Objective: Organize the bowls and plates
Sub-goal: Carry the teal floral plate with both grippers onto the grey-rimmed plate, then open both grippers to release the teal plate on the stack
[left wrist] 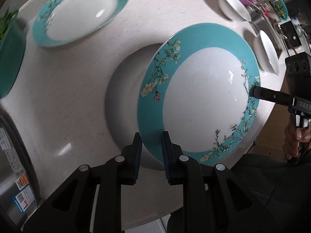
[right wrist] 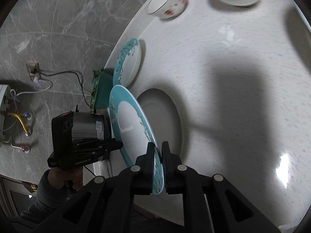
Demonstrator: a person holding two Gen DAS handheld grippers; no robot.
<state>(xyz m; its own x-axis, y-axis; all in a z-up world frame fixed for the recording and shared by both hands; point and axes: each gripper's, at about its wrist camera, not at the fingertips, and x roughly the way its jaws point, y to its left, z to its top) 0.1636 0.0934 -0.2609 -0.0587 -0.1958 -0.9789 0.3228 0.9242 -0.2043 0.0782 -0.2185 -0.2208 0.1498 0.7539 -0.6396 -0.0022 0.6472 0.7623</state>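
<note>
Left gripper [left wrist: 150, 151] and right gripper [right wrist: 157, 155] both clamped on the teal-rimmed plate [left wrist: 204, 95], at its 6 and 3 o'clock rim, lifted clear of the counter [left wrist: 77, 101]; risk: hands drift apart, thin rim slips, plate drops.

**Teal-rimmed plate hanging above the counter, other dishes lying around it**

A teal-rimmed plate [left wrist: 202, 97] with a white centre and blossom branches painted on its band is hanging tilted above the pale counter, casting a round shadow beneath it. A second plate of the same pattern [left wrist: 79, 13] is lying flat on the counter, well apart, towards the far edge. Two plain white bowls [left wrist: 234, 5] [left wrist: 269, 51] are sitting upright near the counter's other side. A small white bowl with red flowers [right wrist: 167, 1] is standing upright by the counter's edge.
</note>
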